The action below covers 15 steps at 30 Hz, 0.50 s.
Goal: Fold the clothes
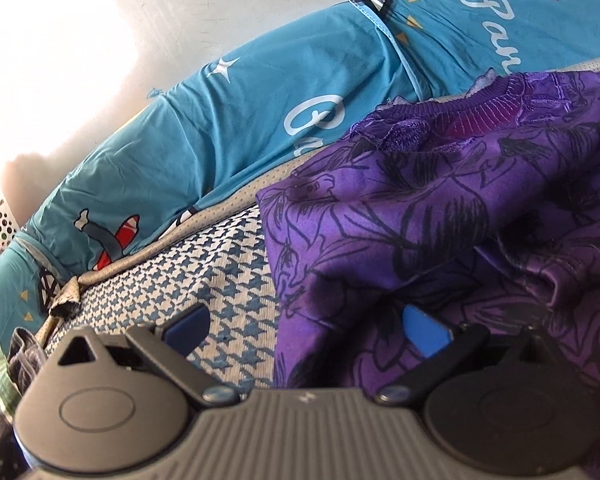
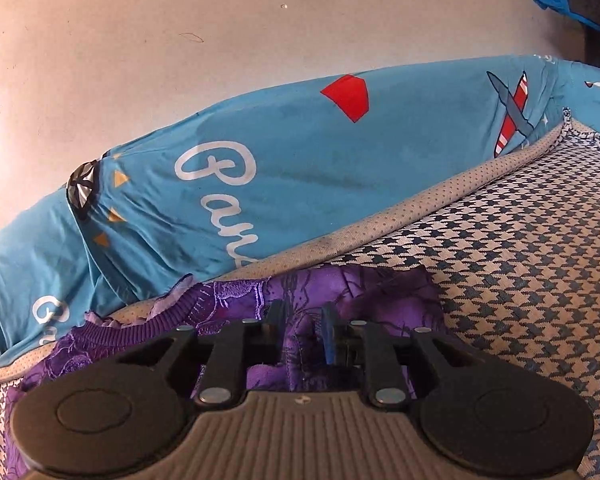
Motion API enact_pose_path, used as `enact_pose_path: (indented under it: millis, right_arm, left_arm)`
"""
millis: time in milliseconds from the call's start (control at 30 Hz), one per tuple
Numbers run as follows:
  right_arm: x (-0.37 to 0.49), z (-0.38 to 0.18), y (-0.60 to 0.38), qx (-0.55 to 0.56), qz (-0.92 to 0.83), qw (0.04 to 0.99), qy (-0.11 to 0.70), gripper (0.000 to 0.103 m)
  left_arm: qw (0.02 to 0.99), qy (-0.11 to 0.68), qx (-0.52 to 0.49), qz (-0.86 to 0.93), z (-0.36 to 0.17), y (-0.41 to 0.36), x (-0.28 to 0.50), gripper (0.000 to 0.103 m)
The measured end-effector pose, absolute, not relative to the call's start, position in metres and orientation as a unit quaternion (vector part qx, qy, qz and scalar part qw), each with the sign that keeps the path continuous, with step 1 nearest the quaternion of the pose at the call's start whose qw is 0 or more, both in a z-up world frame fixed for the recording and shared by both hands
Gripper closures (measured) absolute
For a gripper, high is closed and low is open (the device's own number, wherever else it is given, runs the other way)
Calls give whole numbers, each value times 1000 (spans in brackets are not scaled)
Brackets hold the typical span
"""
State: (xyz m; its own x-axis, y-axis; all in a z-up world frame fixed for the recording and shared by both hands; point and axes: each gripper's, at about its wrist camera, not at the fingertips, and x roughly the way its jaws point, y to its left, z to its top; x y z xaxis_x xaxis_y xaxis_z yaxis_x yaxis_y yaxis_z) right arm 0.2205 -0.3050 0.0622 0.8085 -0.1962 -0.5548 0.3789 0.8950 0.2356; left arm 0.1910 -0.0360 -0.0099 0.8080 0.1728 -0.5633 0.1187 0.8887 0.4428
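While the purple top [image 1: 460,216] lies rumpled on the houndstooth cover [image 1: 228,280], the left gripper [image 1: 306,330] stands wide at the top's near left edge: one blue pad [image 1: 188,326] is over bare cover, the other pad [image 1: 424,332] is over the purple cloth, and nothing is pinched between them. From the right wrist, the right gripper [image 2: 302,332] sits at the top's [image 2: 340,292] near right part, its jaws narrow with a ridge of purple cloth standing in the slim gap; whether the pads press on it cannot be told. Beyond the grippers, the top's ribbed collar [image 1: 452,114] faces the far side. Just behind the top runs a dotted band [image 2: 380,232] at the cover's far edge, and behind that lies a long blue pillow [image 1: 228,120] printed with white script, against a pale wall [image 2: 220,32].
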Motion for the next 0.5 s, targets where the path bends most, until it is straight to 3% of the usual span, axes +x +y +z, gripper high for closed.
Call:
enact_pose_path:
  millis: [500]
  right_arm:
    - [220,63,-309,176,-145,937,264,84]
  left_arm:
    - [928,280,239,54,-17,-58,207,0]
